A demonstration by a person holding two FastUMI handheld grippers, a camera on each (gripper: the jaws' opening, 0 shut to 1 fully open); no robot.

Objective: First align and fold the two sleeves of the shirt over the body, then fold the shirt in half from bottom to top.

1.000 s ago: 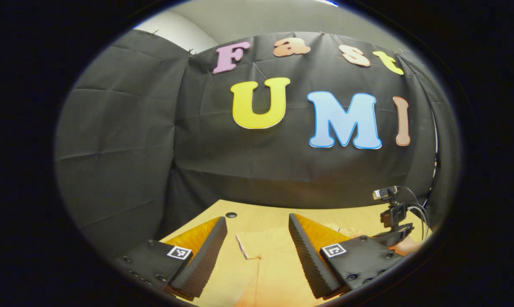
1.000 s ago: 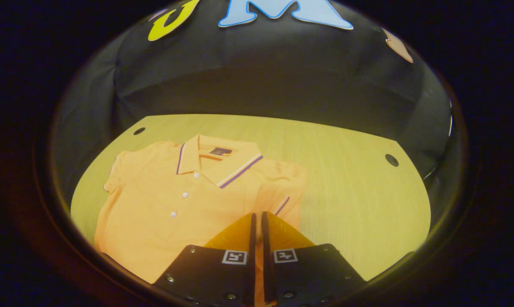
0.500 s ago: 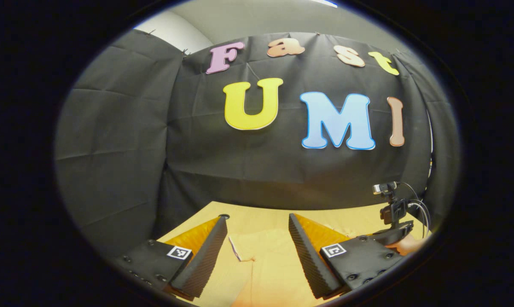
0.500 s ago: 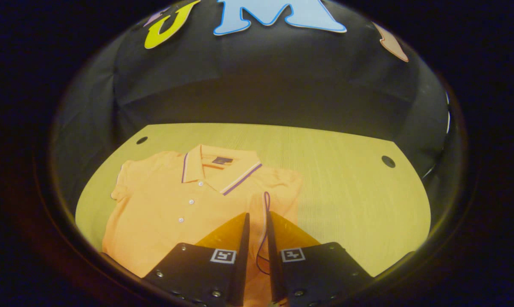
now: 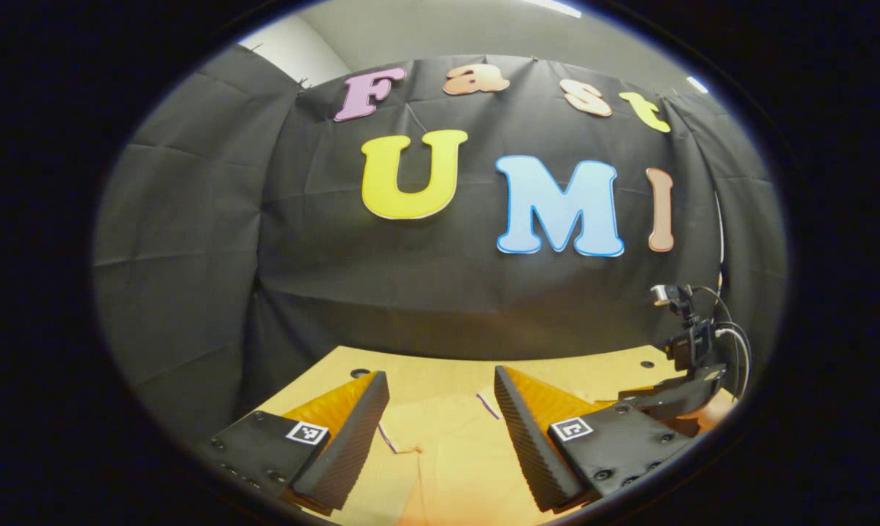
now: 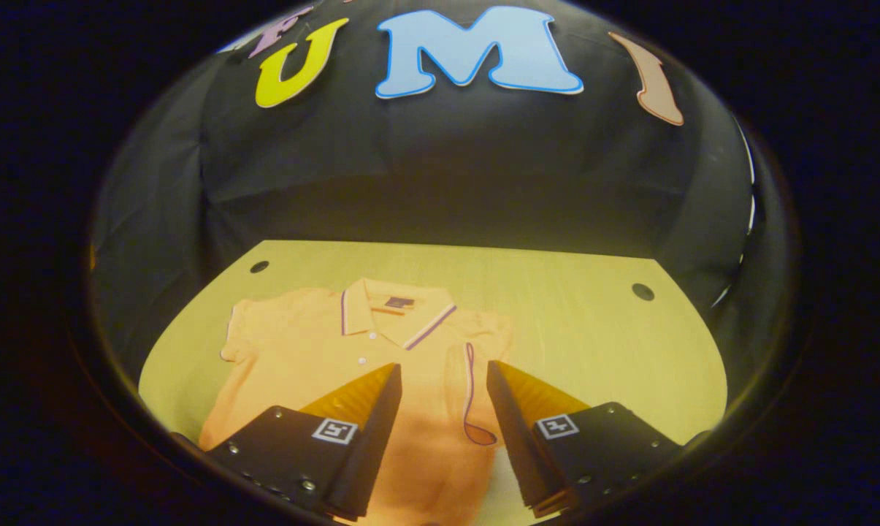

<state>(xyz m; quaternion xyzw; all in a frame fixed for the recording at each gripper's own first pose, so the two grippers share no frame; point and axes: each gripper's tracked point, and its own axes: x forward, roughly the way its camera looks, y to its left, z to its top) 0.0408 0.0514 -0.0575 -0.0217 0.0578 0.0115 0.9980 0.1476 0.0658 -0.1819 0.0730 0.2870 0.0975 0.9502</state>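
An orange polo shirt (image 6: 315, 358) lies face up on the wooden table (image 6: 593, 343), collar (image 6: 399, 321) towards the far wall. One sleeve (image 6: 461, 365) lies folded over the body, its purple-trimmed cuff showing as a loop between my right gripper's fingers. The other sleeve (image 6: 235, 340) is spread out flat. My right gripper (image 6: 443, 372) hangs open above the folded sleeve with nothing in it. My left gripper (image 5: 440, 380) is open too, low over the shirt (image 5: 447, 446), with a sleeve edge (image 5: 388, 440) beside its left finger. The right gripper's body (image 5: 673, 398) stands at the far right.
Black cloth walls close the table in at the back and both sides. Round holes (image 6: 259, 267) (image 6: 642, 291) mark the table's far corners. Bare wood lies right of the shirt. A hand (image 5: 710, 416) and cables (image 5: 732, 343) are by the right gripper.
My right gripper has gone from shut on the sleeve to open, letting it drop onto the body, and has drawn back. The left gripper's view has swung slightly right.
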